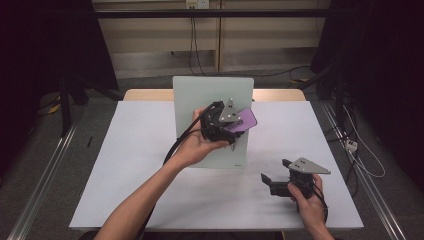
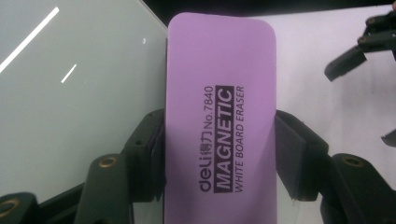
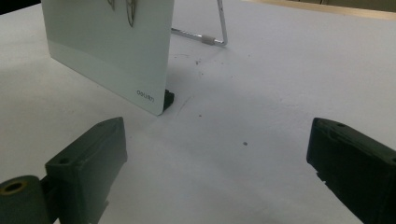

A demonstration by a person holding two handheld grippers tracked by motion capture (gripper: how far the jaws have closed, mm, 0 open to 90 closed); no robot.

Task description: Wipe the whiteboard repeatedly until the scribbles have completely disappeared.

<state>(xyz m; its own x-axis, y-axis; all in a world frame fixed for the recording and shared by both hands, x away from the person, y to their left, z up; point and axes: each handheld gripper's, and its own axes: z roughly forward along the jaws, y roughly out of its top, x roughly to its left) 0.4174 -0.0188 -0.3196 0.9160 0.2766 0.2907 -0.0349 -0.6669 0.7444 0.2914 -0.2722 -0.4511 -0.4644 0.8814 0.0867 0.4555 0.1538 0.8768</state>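
Risking a topple of the upright glass whiteboard [image 1: 212,120], propped only on a thin wire stand [image 3: 219,28], if pressing too hard. Smearing rather than clearing the faint marks, possibly. Gripping the purple eraser [image 2: 219,116] by its long edges with left gripper [image 1: 231,131] fingers, at the board's 3 o'clock edge. Resting on the counter [image 1: 130,165] at 5 o'clock, right gripper [image 3: 219,172] fingers gaping empty.
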